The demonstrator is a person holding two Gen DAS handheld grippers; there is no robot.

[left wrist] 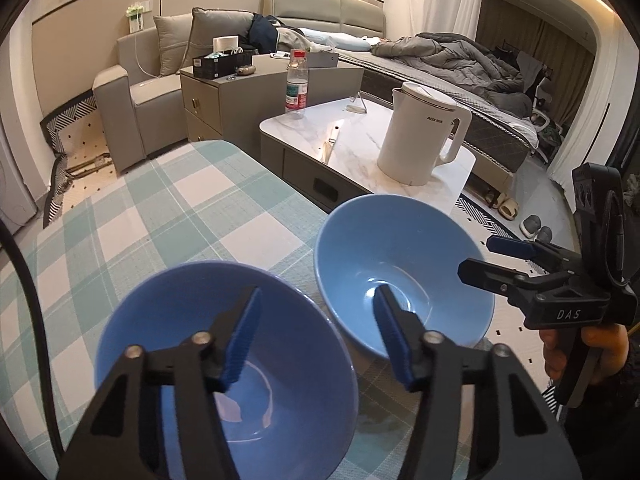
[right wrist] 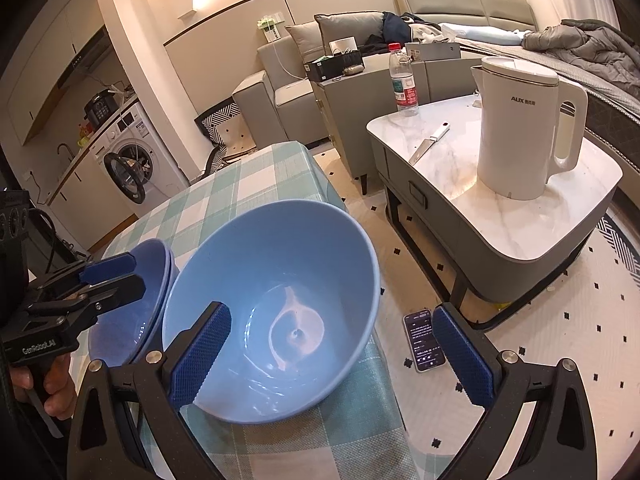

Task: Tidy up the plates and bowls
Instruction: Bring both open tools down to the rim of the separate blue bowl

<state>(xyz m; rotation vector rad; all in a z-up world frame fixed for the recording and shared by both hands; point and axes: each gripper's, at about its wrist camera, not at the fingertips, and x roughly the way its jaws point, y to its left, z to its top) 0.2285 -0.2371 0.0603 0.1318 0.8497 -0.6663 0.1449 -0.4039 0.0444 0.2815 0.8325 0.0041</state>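
Left gripper (left wrist: 316, 344) jaws spread wide, gripping nothing, hovering above darker blue bowl (left wrist: 224, 356) on checked worktop (left wrist: 132, 216). Right gripper (right wrist: 332, 356) jaws spread wide too, left pad over rim of lighter blue bowl (right wrist: 280, 312), pinching nothing. Lighter bowl stands just beside darker bowl, at worktop edge. White kettle (right wrist: 524, 128) beyond lighter bowl, on marble side table (right wrist: 560, 216). Phone (right wrist: 424, 340) on floor near lighter bowl.

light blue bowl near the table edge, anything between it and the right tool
Nothing visible. The right tool is open, one pad over the light blue bowl and the other outside its rim toward the floor. The darker blue bowl and the left tool sit off to the side, not between them.
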